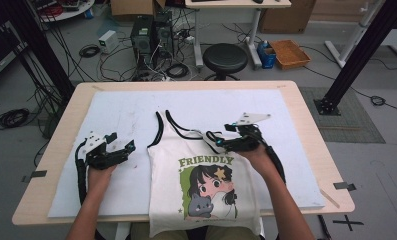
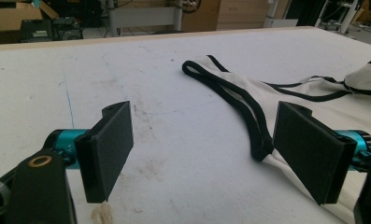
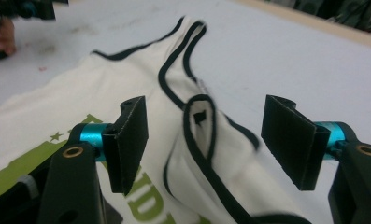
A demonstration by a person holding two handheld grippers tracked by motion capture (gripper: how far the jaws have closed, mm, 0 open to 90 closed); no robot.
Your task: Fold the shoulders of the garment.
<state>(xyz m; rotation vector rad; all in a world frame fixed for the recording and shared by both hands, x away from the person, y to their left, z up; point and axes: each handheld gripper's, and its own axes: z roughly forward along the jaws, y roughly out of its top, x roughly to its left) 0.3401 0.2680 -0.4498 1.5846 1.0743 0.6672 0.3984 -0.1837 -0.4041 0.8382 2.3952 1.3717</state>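
The tank top lies lengthwise toward the table's far edge; its folded strap sits between the wide, empty right gripper (left gripper likewise wide, idle).

bare desk lies open right of my right claw; the top spreads between it and my left claw.

Wooden table, white mat, tank top
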